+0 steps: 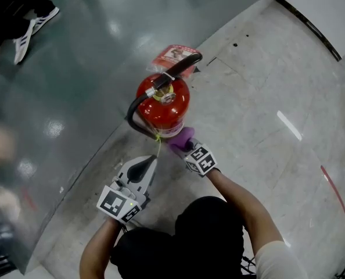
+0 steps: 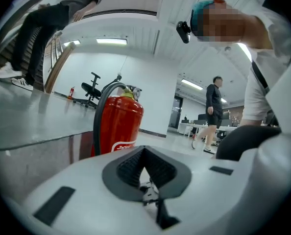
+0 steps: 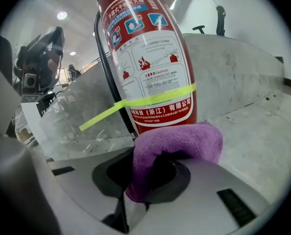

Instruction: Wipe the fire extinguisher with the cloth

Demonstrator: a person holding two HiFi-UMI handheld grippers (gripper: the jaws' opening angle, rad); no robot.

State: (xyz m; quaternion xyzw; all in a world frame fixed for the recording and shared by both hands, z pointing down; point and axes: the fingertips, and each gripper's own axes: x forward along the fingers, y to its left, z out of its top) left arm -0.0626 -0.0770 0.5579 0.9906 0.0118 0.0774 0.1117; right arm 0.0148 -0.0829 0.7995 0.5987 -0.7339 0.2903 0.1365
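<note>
A red fire extinguisher [image 1: 162, 106] stands upright on the grey floor, with its black hose [image 1: 132, 114] looping down its left side. My right gripper [image 1: 184, 146] is shut on a purple cloth [image 1: 181, 138], which presses against the near side of the cylinder low down. In the right gripper view the cloth [image 3: 177, 146] bulges out of the jaws just under the white label and yellow tape band [image 3: 150, 101] of the extinguisher [image 3: 150, 58]. The left gripper [image 1: 152, 160] sits lower left, a short way off the cylinder, shut and holding nothing. The extinguisher [image 2: 117, 124] fills the space ahead of it.
A curved glass panel [image 1: 74, 97] runs along the left, close behind the extinguisher. A red tag [image 1: 173, 56] lies beyond the handle. Someone's shoes [image 1: 30, 31] stand at the top left. Another person [image 2: 213, 111] walks in the distance, and an office chair [image 2: 90, 89] stands far back.
</note>
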